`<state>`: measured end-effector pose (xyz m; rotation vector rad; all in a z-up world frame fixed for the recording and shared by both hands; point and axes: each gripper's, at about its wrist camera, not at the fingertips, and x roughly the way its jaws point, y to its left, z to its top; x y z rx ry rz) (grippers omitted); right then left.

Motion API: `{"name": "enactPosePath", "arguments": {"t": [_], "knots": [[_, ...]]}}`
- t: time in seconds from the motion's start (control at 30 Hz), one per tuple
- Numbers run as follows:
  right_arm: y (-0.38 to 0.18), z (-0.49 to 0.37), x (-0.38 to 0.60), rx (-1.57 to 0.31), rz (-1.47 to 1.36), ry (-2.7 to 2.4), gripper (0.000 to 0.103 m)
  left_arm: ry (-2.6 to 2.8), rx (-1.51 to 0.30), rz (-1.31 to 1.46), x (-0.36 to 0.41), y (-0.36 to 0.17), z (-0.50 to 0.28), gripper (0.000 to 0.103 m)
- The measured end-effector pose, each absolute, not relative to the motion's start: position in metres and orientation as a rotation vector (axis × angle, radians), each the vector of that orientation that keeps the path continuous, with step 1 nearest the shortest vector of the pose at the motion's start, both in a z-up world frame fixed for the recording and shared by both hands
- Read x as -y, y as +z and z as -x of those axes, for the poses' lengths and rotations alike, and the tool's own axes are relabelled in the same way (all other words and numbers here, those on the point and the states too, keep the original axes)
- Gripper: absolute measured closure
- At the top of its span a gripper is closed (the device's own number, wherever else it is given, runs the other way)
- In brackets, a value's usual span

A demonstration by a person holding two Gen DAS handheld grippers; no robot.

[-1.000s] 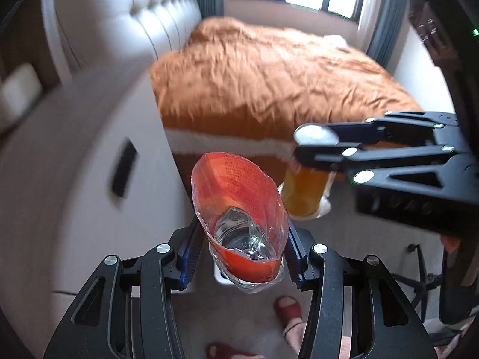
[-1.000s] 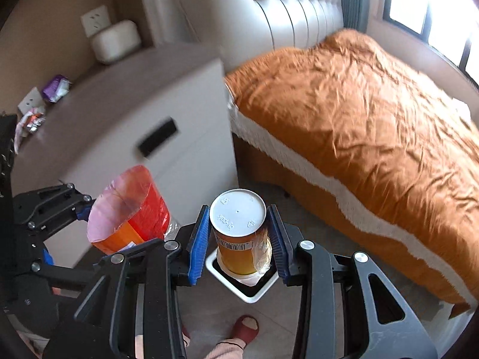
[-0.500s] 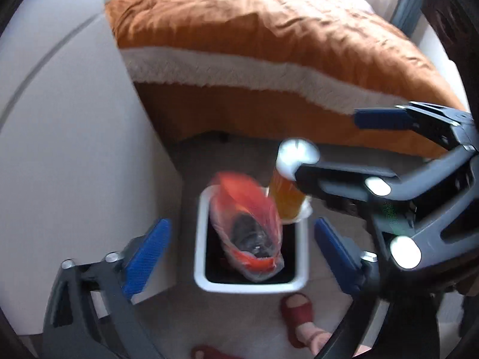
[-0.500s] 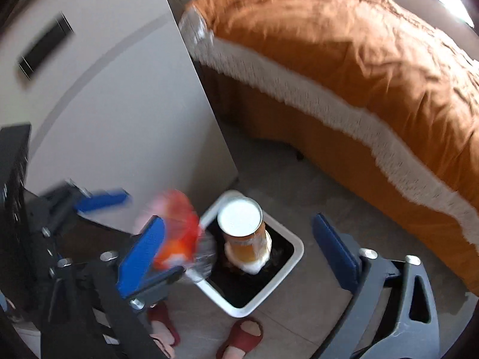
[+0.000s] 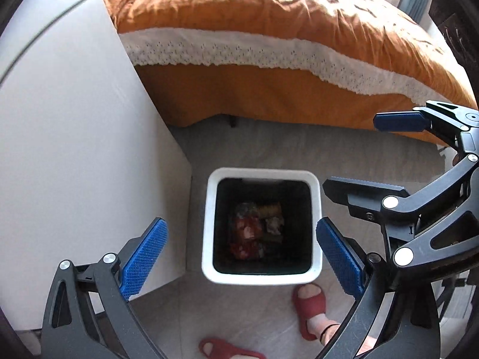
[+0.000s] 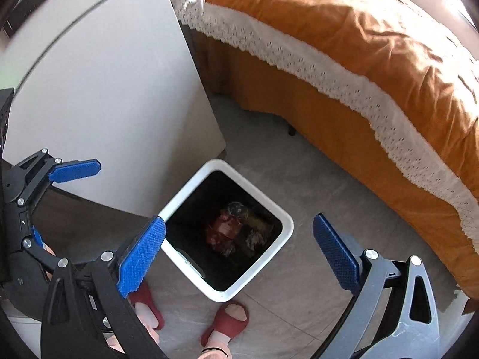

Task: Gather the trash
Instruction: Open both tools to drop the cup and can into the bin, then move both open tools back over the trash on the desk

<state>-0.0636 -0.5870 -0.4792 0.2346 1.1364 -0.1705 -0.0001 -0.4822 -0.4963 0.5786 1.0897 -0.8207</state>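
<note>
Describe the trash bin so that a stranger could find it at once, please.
Look at the bed with the orange cover, then at the grey floor beside it. There, next to the white cabinet, stands the trash bin: square, with a white rim, dark inside, holding wrappers.

orange bed (image 5: pixel 269 6), white cabinet (image 5: pixel 74 149), red slippers (image 6: pixel 230 320)

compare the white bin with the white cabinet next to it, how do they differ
The bin is low and open-topped, showing a dark inside with trash at the bottom; the cabinet is closed, showing only a plain white side. The bin is far smaller and stands well below the cabinet's height. The bin has rounded corners; the cabinet has a sharp straight edge. Both are white and stand on the grey floor beside the bed.
</note>
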Motion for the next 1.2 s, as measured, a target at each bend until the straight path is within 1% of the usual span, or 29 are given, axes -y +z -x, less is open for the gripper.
{"name": "enactPosePath", "arguments": {"t": [0.13,0.4,0.63,0.8,0.9,1.03,1.2], "knots": [[-0.453,0.063,0.589,-1.111,-0.230,-0.184,0.005,-0.810,-1.068,-0.554,0.482,-0.467,-0.003,0.005],[-0.370,0.084,0.587,-1.033,-0.235,-0.244,0.005,-0.800,-0.998,-0.535,0.480,-0.386,0.003,0.005],[-0.293,0.110,0.586,-0.924,-0.271,-0.318,0.005,-0.776,-0.935,-0.477,0.475,-0.309,0.013,0.005],[-0.239,0.120,0.580,-0.814,-0.275,-0.339,0.005,-0.729,-0.862,-0.438,0.468,-0.252,0.020,0.005],[-0.215,0.121,0.578,-0.773,-0.316,-0.298,0.005,-0.662,-0.787,-0.418,0.457,-0.212,0.024,0.005],[-0.186,0.110,0.568,-0.732,-0.366,-0.155,0.005,-0.569,-0.730,-0.378,0.435,-0.173,0.026,0.005],[-0.155,0.084,0.526,-0.701,-0.285,-0.013,0.005,-0.471,-0.697,-0.320,0.393,-0.145,0.021,0.005]]}}
